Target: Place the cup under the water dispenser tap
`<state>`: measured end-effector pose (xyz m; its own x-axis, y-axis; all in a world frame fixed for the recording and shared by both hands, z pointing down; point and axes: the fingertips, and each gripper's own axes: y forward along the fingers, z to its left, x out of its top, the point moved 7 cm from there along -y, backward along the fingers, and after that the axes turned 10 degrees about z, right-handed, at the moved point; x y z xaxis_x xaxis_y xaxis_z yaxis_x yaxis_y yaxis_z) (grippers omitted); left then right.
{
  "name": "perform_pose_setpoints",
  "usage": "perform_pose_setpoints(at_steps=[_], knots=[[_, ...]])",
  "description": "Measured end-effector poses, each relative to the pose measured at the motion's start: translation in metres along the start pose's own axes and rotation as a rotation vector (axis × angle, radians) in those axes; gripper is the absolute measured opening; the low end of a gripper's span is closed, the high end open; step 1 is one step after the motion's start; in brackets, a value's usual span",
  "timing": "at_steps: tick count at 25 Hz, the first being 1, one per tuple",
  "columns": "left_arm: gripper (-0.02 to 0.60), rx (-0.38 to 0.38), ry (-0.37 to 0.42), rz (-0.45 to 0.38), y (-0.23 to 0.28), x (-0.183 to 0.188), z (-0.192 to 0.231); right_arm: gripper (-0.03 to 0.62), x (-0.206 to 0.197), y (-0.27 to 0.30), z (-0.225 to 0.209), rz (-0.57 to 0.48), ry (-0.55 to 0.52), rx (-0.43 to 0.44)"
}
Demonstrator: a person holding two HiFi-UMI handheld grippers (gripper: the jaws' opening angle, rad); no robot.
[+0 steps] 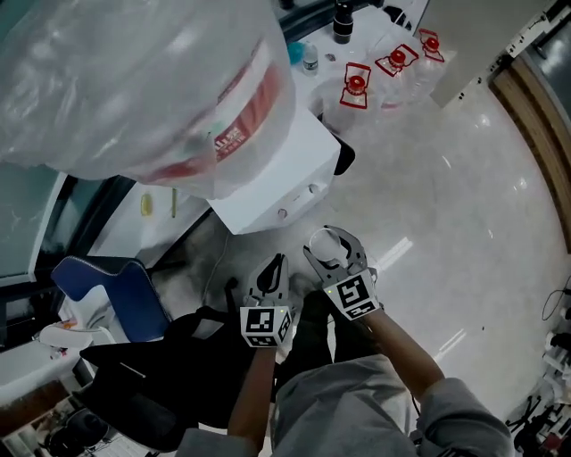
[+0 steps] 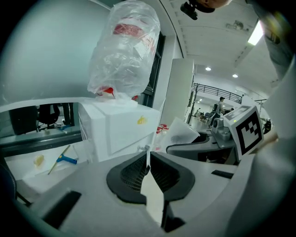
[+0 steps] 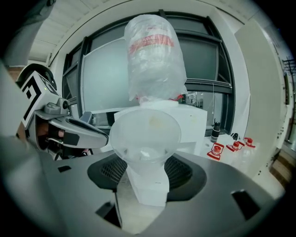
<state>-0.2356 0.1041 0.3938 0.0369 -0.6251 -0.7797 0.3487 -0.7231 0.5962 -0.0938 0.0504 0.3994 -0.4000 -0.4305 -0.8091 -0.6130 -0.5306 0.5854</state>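
Observation:
A clear plastic cup (image 1: 328, 248) sits upright between the jaws of my right gripper (image 1: 336, 236), which is shut on it. In the right gripper view the cup (image 3: 145, 134) fills the middle, gripped low on its body. The white water dispenser (image 1: 285, 170) stands just ahead and to the left, with two small taps (image 1: 284, 213) on its front edge. A big water bottle wrapped in clear plastic (image 1: 143, 80) sits on top of it. My left gripper (image 1: 275, 266) hangs beside the right one, shut and empty, its pads meeting at the tip (image 2: 148, 155).
Several bottles with red caps (image 1: 355, 87) and a black flask (image 1: 343, 22) stand on a counter behind the dispenser. A blue chair (image 1: 116, 286) and dark bags (image 1: 169, 366) lie at the lower left. Glossy floor (image 1: 464, 223) spreads to the right.

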Motion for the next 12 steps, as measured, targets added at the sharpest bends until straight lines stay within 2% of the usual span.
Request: perform_pose_setpoints(at_steps=[12], knots=[[0.021,0.033,0.010,0.049,0.039,-0.042,0.020,0.247,-0.057,0.045,-0.014,0.034,-0.042,0.054]])
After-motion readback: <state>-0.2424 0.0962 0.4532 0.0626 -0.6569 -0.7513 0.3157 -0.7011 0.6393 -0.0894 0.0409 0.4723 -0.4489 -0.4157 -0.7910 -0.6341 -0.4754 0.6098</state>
